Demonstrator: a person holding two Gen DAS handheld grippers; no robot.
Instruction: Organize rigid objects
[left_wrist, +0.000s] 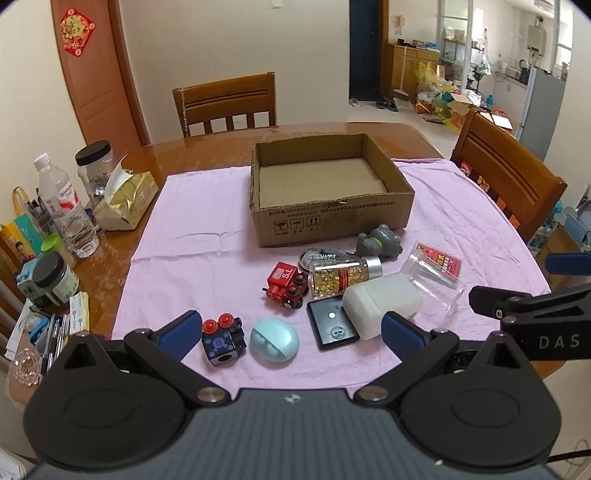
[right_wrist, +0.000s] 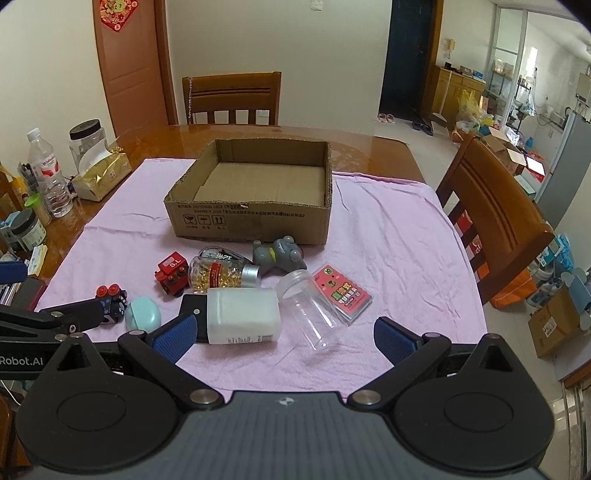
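A pink cloth (left_wrist: 207, 236) covers the glossy brown wooden table (left_wrist: 122, 280); an open brown cardboard box (left_wrist: 328, 221) sits at frame centre. Below it cluster a red toy train (left_wrist: 286, 286), a white plastic jar (right_wrist: 242, 319) and a teal earbud case (left_wrist: 274, 341). Wooden chairs (left_wrist: 225, 103) stand behind. The left gripper (left_wrist: 291, 338) and right gripper (right_wrist: 284, 334) are both spread, holding nothing.
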